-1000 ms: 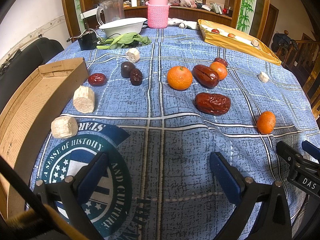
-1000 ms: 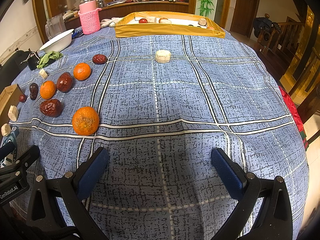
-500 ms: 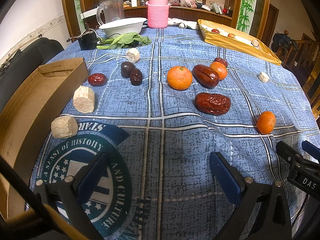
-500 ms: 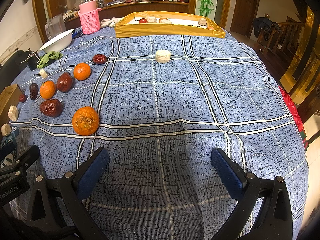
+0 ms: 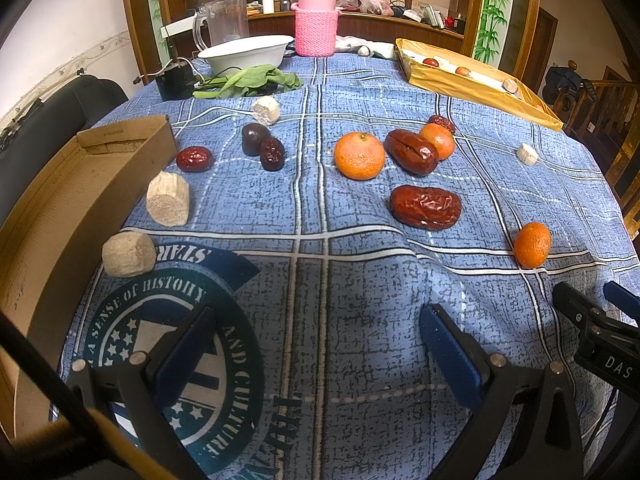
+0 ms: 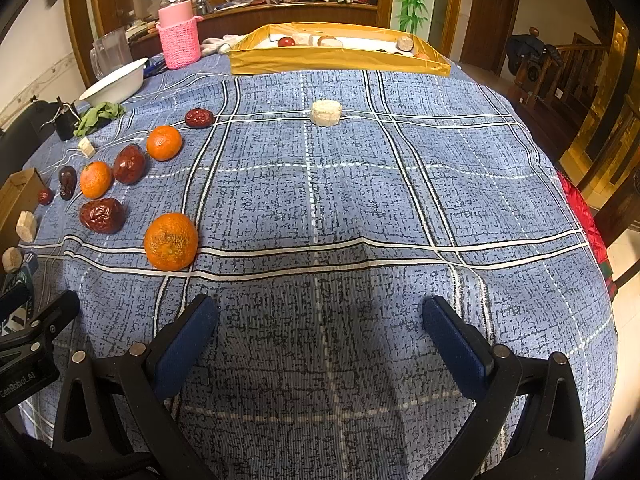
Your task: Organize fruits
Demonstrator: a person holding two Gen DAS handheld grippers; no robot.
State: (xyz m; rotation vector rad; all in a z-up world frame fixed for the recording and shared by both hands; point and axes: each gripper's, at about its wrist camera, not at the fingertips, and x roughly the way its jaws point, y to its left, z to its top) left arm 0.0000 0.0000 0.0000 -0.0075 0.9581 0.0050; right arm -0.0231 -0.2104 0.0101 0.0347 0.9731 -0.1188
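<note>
Fruits lie scattered on a blue checked tablecloth (image 5: 360, 280). Three oranges: one central (image 5: 359, 156), one behind a date (image 5: 439, 141), one at the right (image 5: 532, 245), nearest my right gripper (image 6: 171, 241). Red dates (image 5: 425, 206) (image 5: 411, 151) (image 5: 194, 159), dark fruits (image 5: 262, 146) and pale cut chunks (image 5: 168, 199) (image 5: 129, 255) (image 6: 326, 112) lie around. My left gripper (image 5: 316, 352) is open and empty near the front edge. My right gripper (image 6: 320, 344) is open and empty, with the orange ahead on its left.
A cardboard box (image 5: 60, 208) stands along the left edge. A golden tray (image 6: 340, 60) holding a few fruits sits at the far side. A white bowl (image 5: 246, 54), greens (image 5: 248, 80), a jug and a pink-sleeved jar (image 5: 316, 20) stand at the back.
</note>
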